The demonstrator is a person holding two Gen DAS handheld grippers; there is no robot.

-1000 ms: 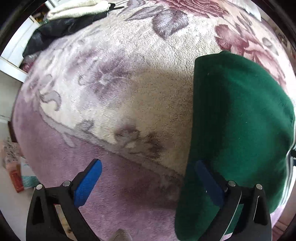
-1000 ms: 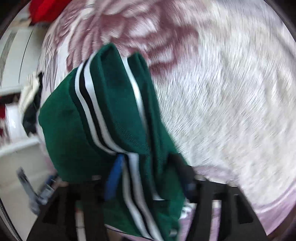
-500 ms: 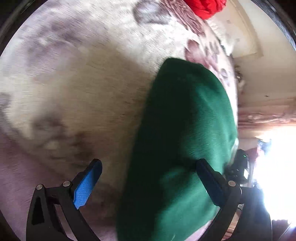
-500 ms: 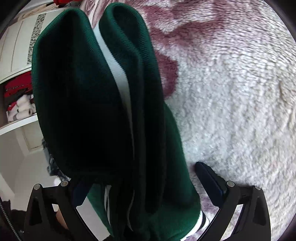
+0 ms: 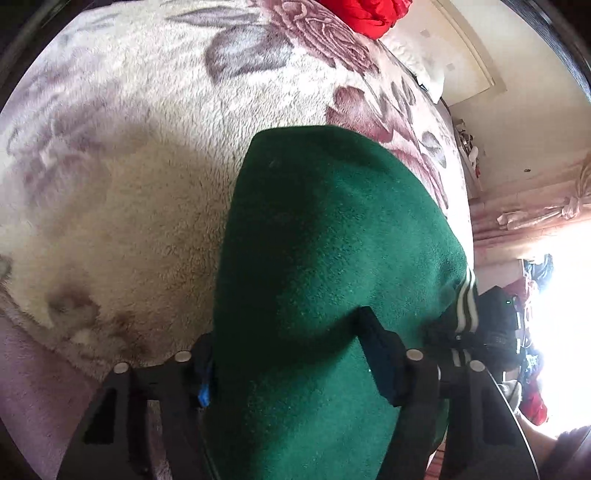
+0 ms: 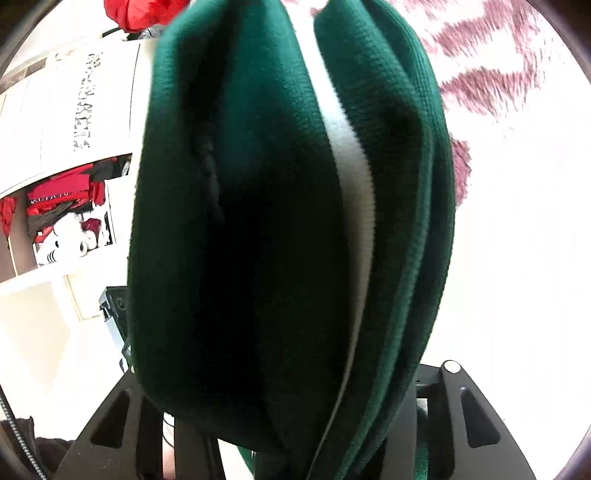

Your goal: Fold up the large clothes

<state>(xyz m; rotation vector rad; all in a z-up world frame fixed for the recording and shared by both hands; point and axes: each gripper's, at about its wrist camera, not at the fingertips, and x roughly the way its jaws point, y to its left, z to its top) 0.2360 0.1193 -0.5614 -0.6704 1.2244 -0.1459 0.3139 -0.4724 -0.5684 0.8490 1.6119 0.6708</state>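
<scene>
Green fleece is filling both views: the folded green garment (image 5: 332,258) is lying on a cream and mauve floral blanket (image 5: 129,166), its near end reaching back between the jaws of both grippers. In the left wrist view, the left gripper (image 5: 291,365) is closing on the garment's near edge; the fabric is sitting between its blue pads, which are partly buried in the cloth, and the right-hand pad is denting it. White stripes on a cuff (image 5: 466,306) are showing at the garment's right side, beside a dark object that is hard to make out. A red cloth (image 5: 364,14) is lying at the far end of the blanket. In the right wrist view, the right gripper (image 6: 295,435) is also closing, with thick green folds and a white stripe (image 6: 351,155) bunched between its jaws; its pads are hidden by the fabric. Shelves (image 6: 66,206) holding red items are standing to the left.
</scene>
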